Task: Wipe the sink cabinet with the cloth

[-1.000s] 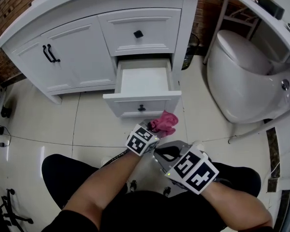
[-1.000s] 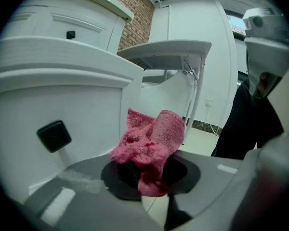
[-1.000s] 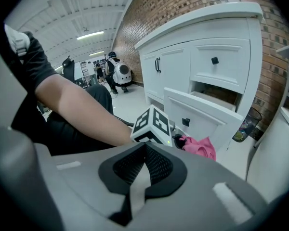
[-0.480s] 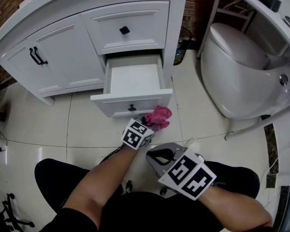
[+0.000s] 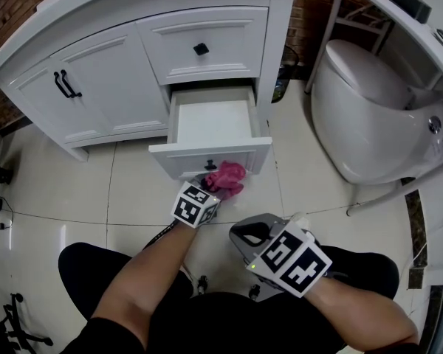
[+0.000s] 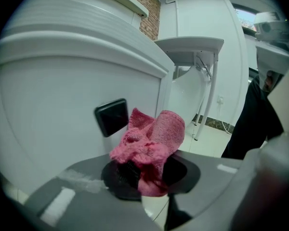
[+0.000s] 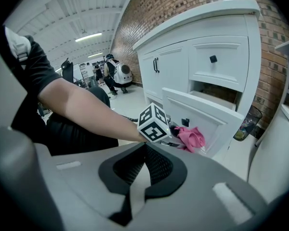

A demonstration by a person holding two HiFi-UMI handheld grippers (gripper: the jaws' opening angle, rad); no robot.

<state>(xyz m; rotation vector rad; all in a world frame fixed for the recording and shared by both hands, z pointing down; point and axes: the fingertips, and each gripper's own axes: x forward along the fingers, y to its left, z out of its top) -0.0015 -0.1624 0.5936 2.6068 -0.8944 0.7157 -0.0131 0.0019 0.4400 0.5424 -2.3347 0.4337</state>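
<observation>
The white sink cabinet (image 5: pixel 96 87) stands ahead with its lower drawer (image 5: pixel 210 127) pulled open. My left gripper (image 5: pixel 211 184) is shut on a crumpled pink cloth (image 5: pixel 226 177), which is held against the drawer front (image 5: pixel 240 153) beside its black knob (image 5: pixel 210 165). The left gripper view shows the cloth (image 6: pixel 151 143) bunched between the jaws, right of the knob (image 6: pixel 111 117). My right gripper (image 5: pixel 248 234) hangs back over my lap, shut and empty. Its own view shows the right gripper (image 7: pixel 137 177) with jaws together and the cloth (image 7: pixel 190 137) beyond.
A white toilet (image 5: pixel 376 116) stands to the right of the cabinet. A small bin (image 5: pixel 284 87) sits in the gap between them. The upper drawer (image 5: pixel 201 49) and the two doors (image 5: pixel 65 84) are closed. Pale floor tiles (image 5: pixel 59 190) lie in front.
The left gripper has carried the cloth leftward and forward, from right of the drawer to its front beside the knob. The right gripper has stayed near my lap.
</observation>
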